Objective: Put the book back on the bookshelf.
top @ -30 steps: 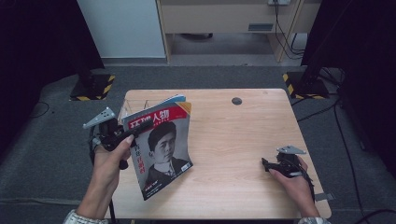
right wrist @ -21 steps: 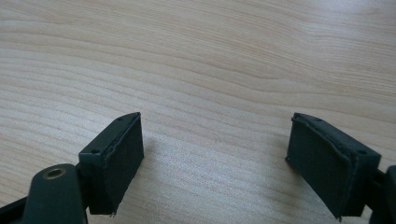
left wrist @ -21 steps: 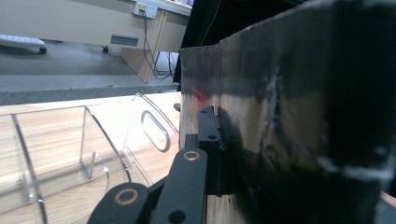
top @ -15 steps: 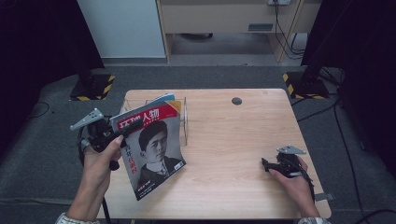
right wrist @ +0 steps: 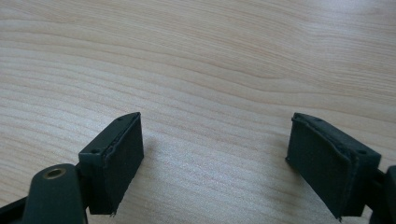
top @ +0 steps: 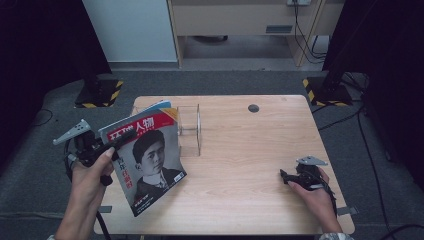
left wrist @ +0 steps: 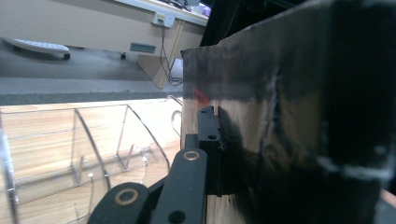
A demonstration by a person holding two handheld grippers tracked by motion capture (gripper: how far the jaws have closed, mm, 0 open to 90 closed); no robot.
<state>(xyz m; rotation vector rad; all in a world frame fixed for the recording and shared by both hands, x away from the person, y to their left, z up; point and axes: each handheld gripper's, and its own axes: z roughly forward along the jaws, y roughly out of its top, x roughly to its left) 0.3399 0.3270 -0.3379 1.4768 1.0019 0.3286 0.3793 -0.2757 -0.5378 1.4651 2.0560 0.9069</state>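
While clamped, magazine (top: pixel 150 165) between left tongs (top: pixel 120 141)

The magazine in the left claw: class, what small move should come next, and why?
Probably carry the magazine further clear of the clear rack and lay it on the table. The left claw grips it by its edge, tilted, above bare wood.

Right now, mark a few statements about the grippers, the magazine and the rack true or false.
1. The left gripper is shut on the magazine. True.
2. The magazine lies flat inside the rack. False: it is held tilted, in front of the clear rack.
3. The right gripper is open with nothing between its jaws. True.
4. The right gripper holds a second magazine. False: it rests on the bare table.
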